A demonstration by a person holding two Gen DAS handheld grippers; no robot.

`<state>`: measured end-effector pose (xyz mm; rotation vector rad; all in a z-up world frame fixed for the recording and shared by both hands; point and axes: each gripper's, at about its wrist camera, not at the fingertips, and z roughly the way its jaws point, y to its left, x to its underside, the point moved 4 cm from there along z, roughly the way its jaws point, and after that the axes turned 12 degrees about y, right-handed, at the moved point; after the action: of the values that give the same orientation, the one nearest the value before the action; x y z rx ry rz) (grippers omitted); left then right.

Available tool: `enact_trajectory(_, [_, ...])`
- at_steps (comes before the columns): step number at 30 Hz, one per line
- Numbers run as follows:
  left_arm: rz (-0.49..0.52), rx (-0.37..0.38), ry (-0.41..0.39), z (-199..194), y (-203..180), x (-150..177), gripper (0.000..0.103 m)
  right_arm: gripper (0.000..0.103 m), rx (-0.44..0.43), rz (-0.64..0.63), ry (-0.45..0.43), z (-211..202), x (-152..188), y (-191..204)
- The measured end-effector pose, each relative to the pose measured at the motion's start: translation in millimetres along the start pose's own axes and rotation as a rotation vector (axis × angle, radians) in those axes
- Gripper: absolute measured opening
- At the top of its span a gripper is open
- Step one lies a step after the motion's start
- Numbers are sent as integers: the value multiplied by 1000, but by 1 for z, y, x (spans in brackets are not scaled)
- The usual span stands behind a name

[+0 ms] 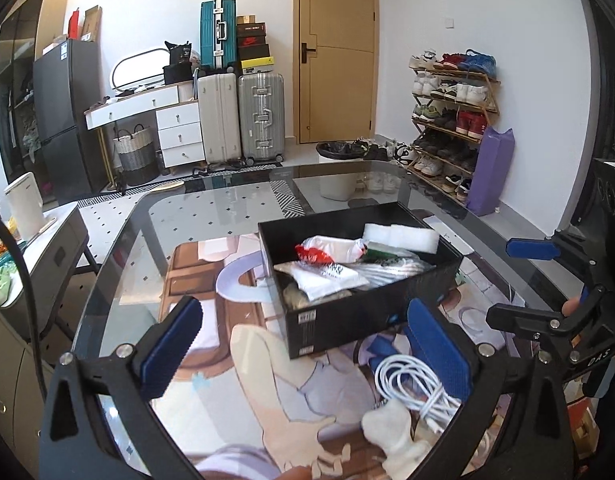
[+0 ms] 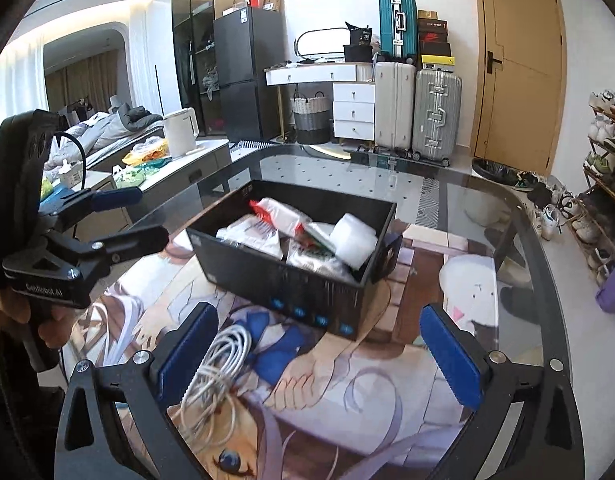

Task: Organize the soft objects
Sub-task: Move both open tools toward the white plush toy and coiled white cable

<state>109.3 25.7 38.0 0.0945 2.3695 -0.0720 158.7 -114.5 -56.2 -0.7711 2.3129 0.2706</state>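
Both tongs, left point(image 1: 307, 344) and right point(image 2: 319, 356), gape empty | rectangular black box point(image 1: 359, 312): crinkly bags | coiled white cable point(image 2: 215, 372) loose

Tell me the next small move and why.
Probably lower the left gripper onto the white sock and close. Both grippers are open and empty, the sock and the white cable still lie on the mat outside the black box.

Home: shoe rack point(image 1: 451, 120), suitcases point(image 1: 239, 116), bed point(image 2: 107, 128)
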Motion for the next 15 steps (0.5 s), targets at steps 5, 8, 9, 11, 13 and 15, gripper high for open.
enact_trajectory(5, [4,-4,4,-7,-3,13,103,102,-24,-23,15,-8,12,10])
enact_trajectory(8, [18,-4,10,-11,-7,18,103,102,-27,-47,26,-12,17,18])
enact_trajectory(9, [20,-4,11,-11,-9,19,103,102,-28,-53,28,-12,17,20])
enact_trajectory(11, [23,2,17,-13,-11,22,103,102,-37,-63,41,-14,20,21])
enact_trajectory(13, [25,14,22,-14,-12,25,103,102,-30,-76,62,-13,23,22])
enact_trajectory(15, [30,12,24,-16,-14,30,103,102,-39,-97,82,-11,26,26])
